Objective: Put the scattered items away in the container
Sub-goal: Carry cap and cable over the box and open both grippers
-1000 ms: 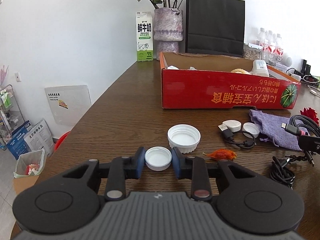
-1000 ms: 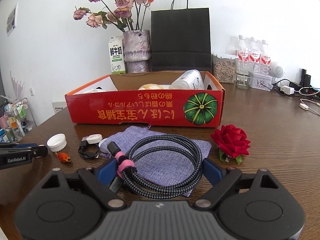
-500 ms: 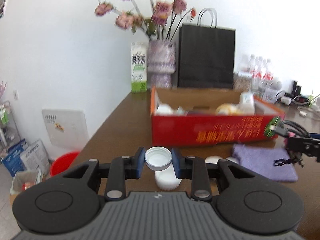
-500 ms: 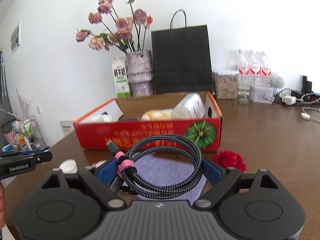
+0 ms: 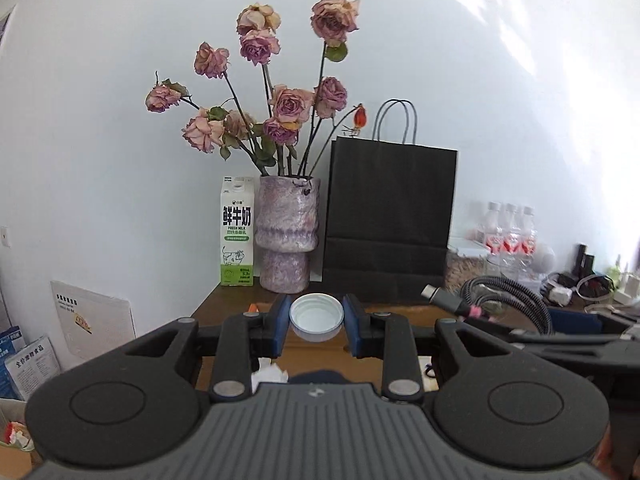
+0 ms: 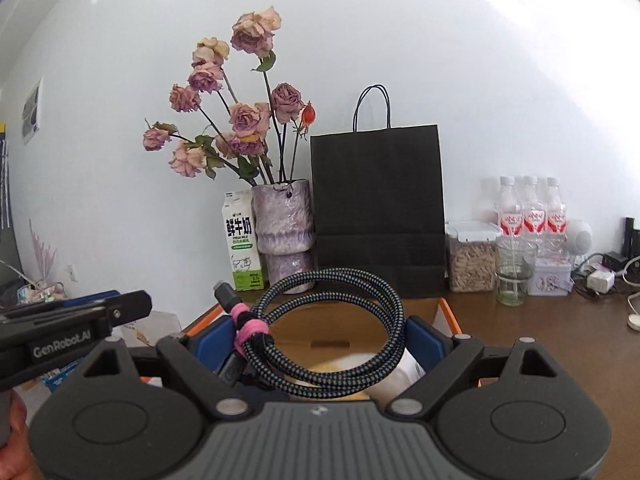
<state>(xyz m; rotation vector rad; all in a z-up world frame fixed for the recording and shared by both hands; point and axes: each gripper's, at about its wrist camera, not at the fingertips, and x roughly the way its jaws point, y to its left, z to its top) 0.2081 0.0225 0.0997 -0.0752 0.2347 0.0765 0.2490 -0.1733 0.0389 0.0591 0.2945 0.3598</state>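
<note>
White cap [image 5: 316,317] pinched in left gripper [image 5: 316,322], coiled cable [image 6: 324,332] spanning right gripper [image 6: 320,344], above cardboard box [image 6: 446,312].

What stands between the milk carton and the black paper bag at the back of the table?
A purple vase holding dried roses stands between the milk carton and the black paper bag. Both wrist views show it.

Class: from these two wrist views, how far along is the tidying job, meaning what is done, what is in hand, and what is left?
Done: the box already holds some pale items. In hand: the left gripper clamps a white cap, and the right gripper holds a coiled cable above the box. Left: release both inside; anything on the table lies out of view.
</note>
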